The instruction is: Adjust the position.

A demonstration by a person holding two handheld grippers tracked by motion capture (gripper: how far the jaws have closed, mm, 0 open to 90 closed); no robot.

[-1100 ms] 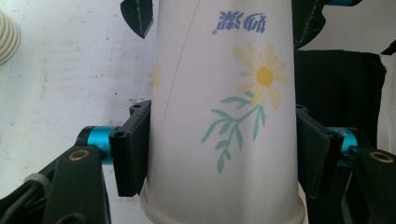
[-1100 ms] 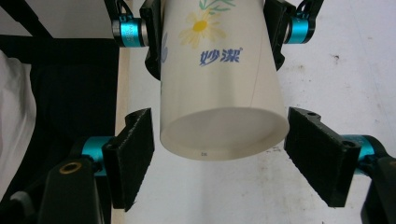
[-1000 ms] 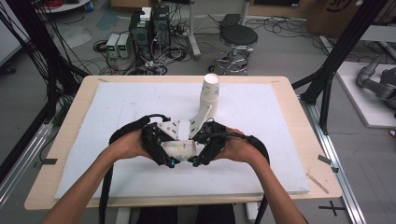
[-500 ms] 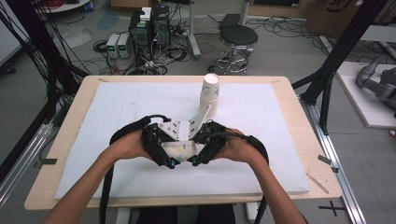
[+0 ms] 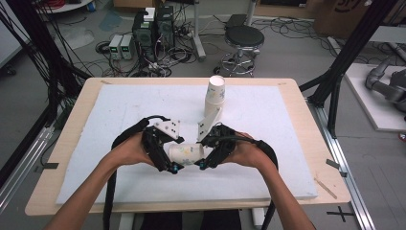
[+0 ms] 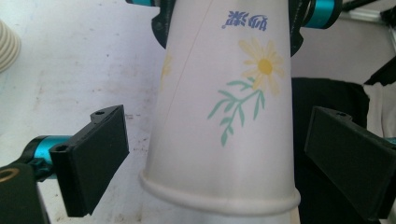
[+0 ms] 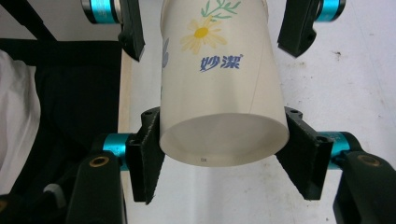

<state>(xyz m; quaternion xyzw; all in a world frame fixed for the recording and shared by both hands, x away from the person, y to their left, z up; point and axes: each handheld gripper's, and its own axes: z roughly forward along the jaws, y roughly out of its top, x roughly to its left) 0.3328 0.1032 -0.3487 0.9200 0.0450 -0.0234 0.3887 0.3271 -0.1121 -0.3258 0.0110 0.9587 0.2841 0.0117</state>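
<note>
Holding 1 paper cup on its side between them, 2 hands work 2 sets of tongs just above the white-covered tabletop, a little nearer its front edge than its back edge. The cup is white, printed with a yellow daisy and blue lettering. The right tongs are clamped on the cup's base end, 1 pad pressed against each side of it in the right gripper view. The left tongs have just been opening; in the left gripper view their 2 pads stand clear of the cup's rolled rim, with the cup between them but untouched. A stack of matching paper cups leans upright near the middle of the back edge, well apart from the held cup.
</note>
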